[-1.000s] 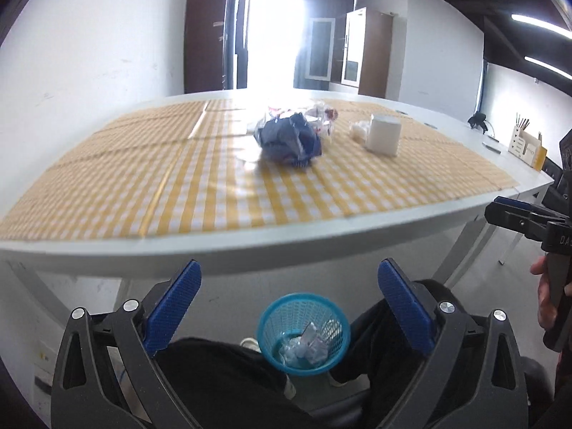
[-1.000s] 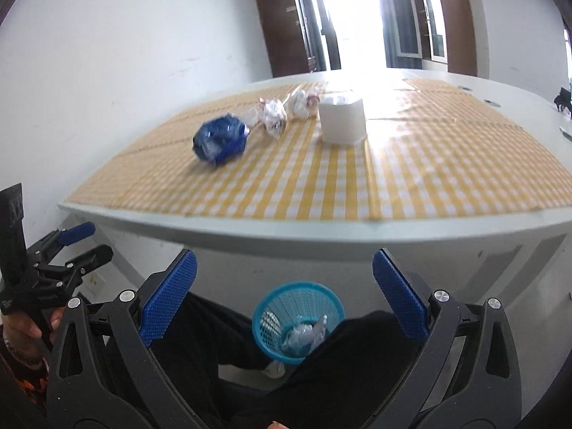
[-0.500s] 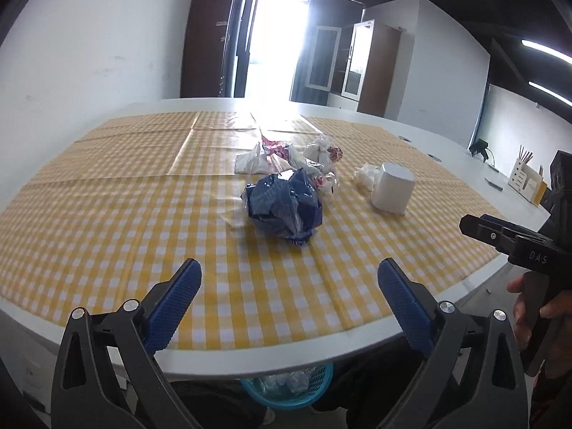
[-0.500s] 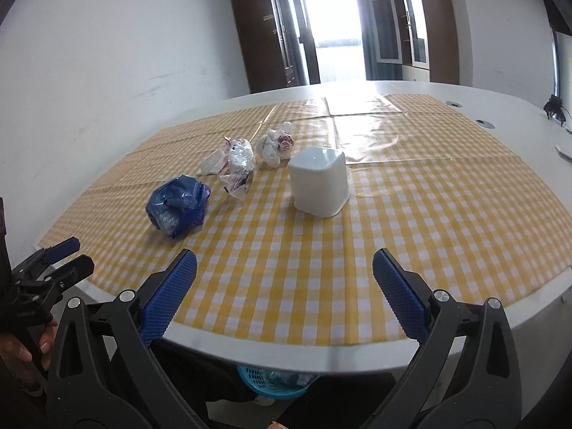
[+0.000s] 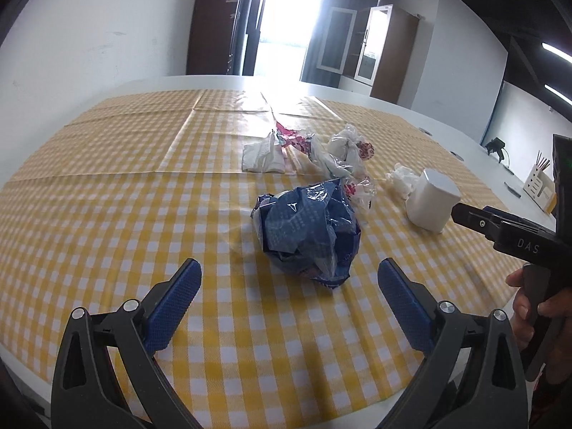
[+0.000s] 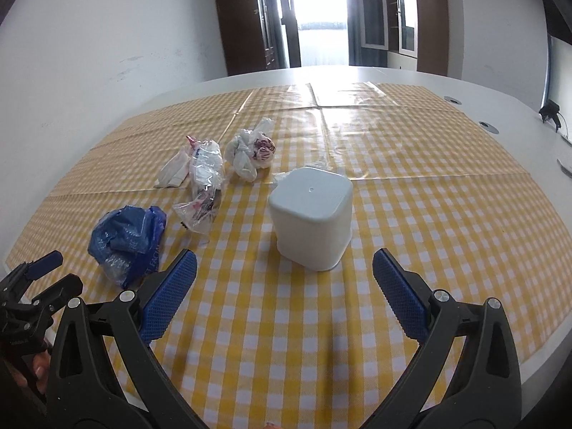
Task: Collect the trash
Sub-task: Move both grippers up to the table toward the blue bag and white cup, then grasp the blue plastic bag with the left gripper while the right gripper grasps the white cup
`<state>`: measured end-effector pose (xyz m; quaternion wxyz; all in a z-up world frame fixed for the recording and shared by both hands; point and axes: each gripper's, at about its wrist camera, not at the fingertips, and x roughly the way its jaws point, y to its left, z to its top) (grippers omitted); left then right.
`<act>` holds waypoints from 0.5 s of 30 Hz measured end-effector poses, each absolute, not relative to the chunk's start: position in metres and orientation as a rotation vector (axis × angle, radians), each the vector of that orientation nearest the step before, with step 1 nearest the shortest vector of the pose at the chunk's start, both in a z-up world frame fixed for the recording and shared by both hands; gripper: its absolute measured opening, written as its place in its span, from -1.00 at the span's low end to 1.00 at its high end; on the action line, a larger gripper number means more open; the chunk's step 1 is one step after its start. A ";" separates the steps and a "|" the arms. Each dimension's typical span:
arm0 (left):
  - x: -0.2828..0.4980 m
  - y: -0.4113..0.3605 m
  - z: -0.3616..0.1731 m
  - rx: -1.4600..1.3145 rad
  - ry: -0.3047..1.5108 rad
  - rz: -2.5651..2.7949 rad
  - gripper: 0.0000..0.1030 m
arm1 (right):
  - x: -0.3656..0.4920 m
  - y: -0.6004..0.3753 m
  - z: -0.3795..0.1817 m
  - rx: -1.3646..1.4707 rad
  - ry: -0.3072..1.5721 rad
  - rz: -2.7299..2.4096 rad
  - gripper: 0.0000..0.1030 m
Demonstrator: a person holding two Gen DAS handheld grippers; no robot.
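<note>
Both grippers hover low over the table (image 5: 89, 164), fingers wide apart, nothing held. Left gripper (image 5: 289, 304) points straight at the blue bag (image 5: 307, 228): crumpled wad sitting on the checked cloth, dead ahead and centred between the two fingers, near but not yet between them. No clear long axis, roughly a ball, slightly taller toward the far side. Right gripper (image 6: 284, 293) faces the white cup (image 6: 311, 218), upside down, centred ahead of its fingers, also still clear of them. From the right wrist view the blue bag (image 6: 127, 239) lies off to the left, just beyond the left finger, so left hand is the nearer one for it. Behind it: clear wrapper (image 6: 203, 182), white-and-red wad (image 6: 250, 153), flat white scrap (image 5: 262, 155), small tissue (image 5: 402, 178) touching the cup on its far side. Likely next step: push left gripper forward so the bag sits between the fingers, then close. Bag is soft and springy, may squash or slip out. Both grippers held roughly level, tilted slightly down toward the table. Right hand (image 5: 536, 307) visible on its handle at the edge of the left view. No bin in view now.
</note>
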<state>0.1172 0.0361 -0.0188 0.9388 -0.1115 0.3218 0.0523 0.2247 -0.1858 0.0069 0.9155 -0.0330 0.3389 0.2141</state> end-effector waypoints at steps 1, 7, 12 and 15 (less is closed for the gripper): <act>0.122 0.035 -0.018 -0.221 0.663 0.112 0.88 | 0.231 -0.182 0.006 -0.070 0.708 0.419 0.82; 0.152 0.033 -0.020 -0.198 0.716 0.133 0.88 | 0.266 -0.164 -0.004 -0.032 0.770 0.353 0.76; 0.166 0.041 -0.025 -0.249 0.748 0.143 0.85 | 0.282 -0.155 -0.015 -0.023 0.814 0.298 0.61; 0.171 0.039 -0.030 -0.233 0.768 0.140 0.70 | 0.288 -0.154 -0.016 -0.034 0.819 0.270 0.34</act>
